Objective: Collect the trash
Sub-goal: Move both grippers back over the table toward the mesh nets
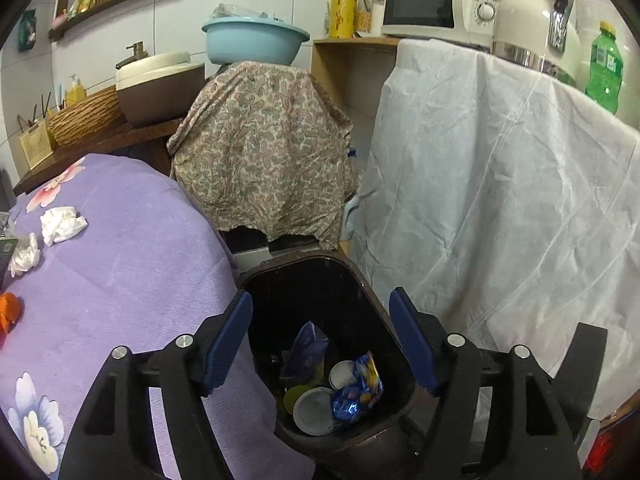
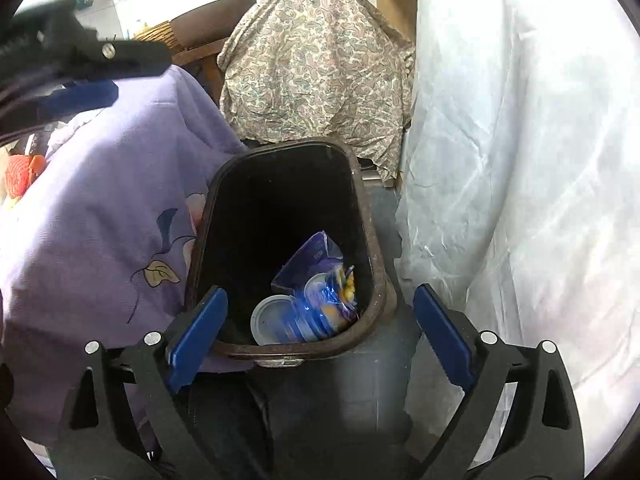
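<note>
A dark trash bin (image 1: 400,344) stands on the floor beside the purple-clothed table (image 1: 132,264). It holds a blue snack wrapper (image 1: 356,392), a purple packet (image 1: 306,350) and round lids (image 1: 314,410). My left gripper (image 1: 324,336) hangs open and empty over the bin. Two crumpled white tissues (image 1: 62,224) (image 1: 25,256) and an orange piece (image 1: 9,312) lie on the table at the left. In the right wrist view my right gripper (image 2: 320,340) is open and empty above the bin's near rim (image 2: 280,350), with the wrapper (image 2: 324,308) inside. The left gripper's fingers (image 2: 84,94) show at upper left.
A paisley-covered object (image 1: 260,152) stands behind the bin. A white-draped counter (image 1: 500,200) with a microwave (image 1: 436,0), kettle (image 1: 536,28) and green bottle (image 1: 604,68) is on the right. A sink basin (image 1: 160,88) and a wicker basket (image 1: 84,118) sit at the back left.
</note>
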A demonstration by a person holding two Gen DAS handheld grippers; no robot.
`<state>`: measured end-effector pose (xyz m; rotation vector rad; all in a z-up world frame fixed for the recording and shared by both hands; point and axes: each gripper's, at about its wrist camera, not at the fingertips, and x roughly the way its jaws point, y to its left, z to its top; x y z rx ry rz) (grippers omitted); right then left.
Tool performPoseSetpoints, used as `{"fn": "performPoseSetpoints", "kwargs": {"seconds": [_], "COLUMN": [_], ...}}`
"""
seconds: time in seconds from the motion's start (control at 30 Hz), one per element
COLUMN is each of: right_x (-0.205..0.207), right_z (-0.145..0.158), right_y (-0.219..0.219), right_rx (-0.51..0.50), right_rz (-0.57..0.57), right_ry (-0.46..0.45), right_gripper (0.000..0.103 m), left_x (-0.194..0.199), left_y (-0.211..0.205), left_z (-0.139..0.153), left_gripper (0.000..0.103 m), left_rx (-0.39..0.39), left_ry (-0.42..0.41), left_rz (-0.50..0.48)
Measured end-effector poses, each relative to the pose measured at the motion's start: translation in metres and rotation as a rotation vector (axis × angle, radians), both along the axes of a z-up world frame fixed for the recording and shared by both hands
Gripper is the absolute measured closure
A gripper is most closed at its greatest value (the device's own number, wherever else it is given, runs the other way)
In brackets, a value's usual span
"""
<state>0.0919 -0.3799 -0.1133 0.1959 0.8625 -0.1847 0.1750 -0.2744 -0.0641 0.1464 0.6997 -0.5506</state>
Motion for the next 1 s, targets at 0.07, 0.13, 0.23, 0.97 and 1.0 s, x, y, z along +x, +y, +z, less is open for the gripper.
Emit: {"fn": "performPoseSetpoints", "kwargs": {"seconds": [0.07,0.13,0.23,0.97,1.0], "right_x": [-0.001,-0.001,-0.002,0.026,0.029], "right_z": [0.004,0.010,0.020,0.098,0.101], "right_y": [0.003,0.008,0.016,0.122,0.128], "right_rx": [-0.010,-0.020,-0.029,-0.099,-0.099], "right_rz": [0.006,0.012,0.032,0.322,0.339], "right_ry": [-0.006,-0.018,-0.046,-0.222,-0.228], "right_gripper": [0.009,0.009,0.009,0.009,0.009], "left_x": [-0.004,-0.008,-0.013,-0.024,-0.023], "left_y": [0.009,0.020,0.037,0.203,0.211], "left_z": [0.010,0.019,0.029,0.065,0.065], "left_gripper": [0.026,0.022,0.019,0.012,0.012], "left_rx": [-0.018,-0.043,-0.076,-0.056,-0.052], "left_ry": [-0.018,-0.033,-0.039,-0.128,-0.130], "left_rz": [0.010,0.019,0.032,0.291,0.309]}}
